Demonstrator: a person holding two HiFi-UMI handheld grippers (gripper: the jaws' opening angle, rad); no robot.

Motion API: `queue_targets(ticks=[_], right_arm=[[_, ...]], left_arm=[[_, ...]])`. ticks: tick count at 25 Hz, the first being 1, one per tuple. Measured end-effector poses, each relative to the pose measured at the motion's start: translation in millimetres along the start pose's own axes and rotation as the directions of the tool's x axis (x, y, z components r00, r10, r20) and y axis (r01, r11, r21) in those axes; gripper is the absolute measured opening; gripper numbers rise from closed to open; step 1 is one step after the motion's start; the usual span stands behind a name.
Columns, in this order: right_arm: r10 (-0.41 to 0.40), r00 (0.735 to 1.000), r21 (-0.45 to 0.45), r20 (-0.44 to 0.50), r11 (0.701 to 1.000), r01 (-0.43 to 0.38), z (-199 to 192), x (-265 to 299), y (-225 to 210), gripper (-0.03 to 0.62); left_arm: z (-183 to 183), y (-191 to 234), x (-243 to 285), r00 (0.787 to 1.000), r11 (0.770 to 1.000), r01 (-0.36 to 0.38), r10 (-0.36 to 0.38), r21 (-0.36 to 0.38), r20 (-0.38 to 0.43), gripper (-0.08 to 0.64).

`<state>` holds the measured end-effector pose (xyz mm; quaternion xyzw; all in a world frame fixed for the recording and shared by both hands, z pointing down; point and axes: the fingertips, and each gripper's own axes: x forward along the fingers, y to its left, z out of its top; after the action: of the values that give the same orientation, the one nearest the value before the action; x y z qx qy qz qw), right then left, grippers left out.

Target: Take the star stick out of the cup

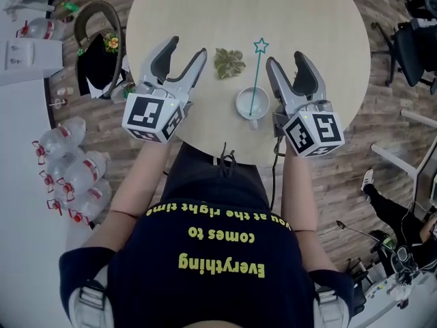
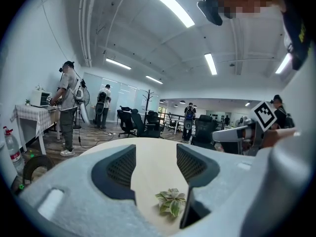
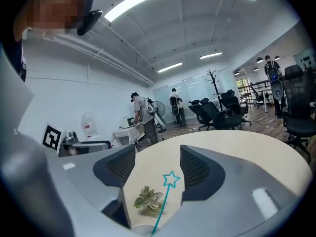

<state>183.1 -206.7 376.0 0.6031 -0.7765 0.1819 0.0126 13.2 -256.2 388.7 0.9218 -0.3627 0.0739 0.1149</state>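
Reaching is looking like the step in hand, with nothing gripped yet: the star stick [image 1: 257, 74] is standing in the white cup [image 1: 252, 104], its shaft leaning away from the person and its star poking up just beside the inner fingertip of the right claw [image 1: 285, 59]. That claw is hanging released, jaws spread wide with nothing pressing on either pad. In the right gripper view the thin teal shaft is rising between the two jaws, but it is sitting lower than the pads and touching neither. The cup itself is resting on the desk [image 1: 328, 33] just to the inner side of this claw's body, close below its camera. The left claw [image 1: 187, 46] is also hanging released and empty, well apart from the cup on the far side, with a small leafy sprig [image 1: 229, 62] lying on the desk ahead of its inner jaw. The task is looking barely begun. The next move is probably calling for the right claw to be easing down and inward until the shaft is lying squarely between its pads above the cup's rim, then clenching gently and drawing out along the stick's own lean, so the light cup is not tipping; the left claw may be needed for steadying it.
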Motion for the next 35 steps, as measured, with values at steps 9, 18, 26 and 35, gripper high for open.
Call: queue_targets(ticks=[9, 18, 26, 35], right_arm=[[0.007, 0.990, -0.006, -0.141, 1.000, -0.008, -50.0, 32.0, -9.2, 0.308], [-0.006, 0.979, -0.007, -0.202, 1.000, 0.005, -69.3, 55.4, -16.8, 0.324], [-0.028, 0.968, -0.012, -0.248, 1.000, 0.026, -87.6, 72.5, -26.3, 0.325], [-0.037, 0.958, 0.000, -0.285, 0.999, 0.038, -103.9, 88.5, -35.9, 0.325]], left_arm=[[-10.0, 7.7, -1.2, 1.000, 1.000, -0.023, 0.023, -0.007, -0.019, 0.256], [-15.1, 18.3, -4.4, 0.998, 0.999, -0.048, 0.047, -0.015, -0.031, 0.256], [-18.6, 25.5, -3.6, 0.997, 0.998, -0.064, 0.063, -0.022, -0.040, 0.256], [-24.2, 34.9, -5.1, 0.996, 0.996, -0.080, 0.079, -0.026, -0.052, 0.256]])
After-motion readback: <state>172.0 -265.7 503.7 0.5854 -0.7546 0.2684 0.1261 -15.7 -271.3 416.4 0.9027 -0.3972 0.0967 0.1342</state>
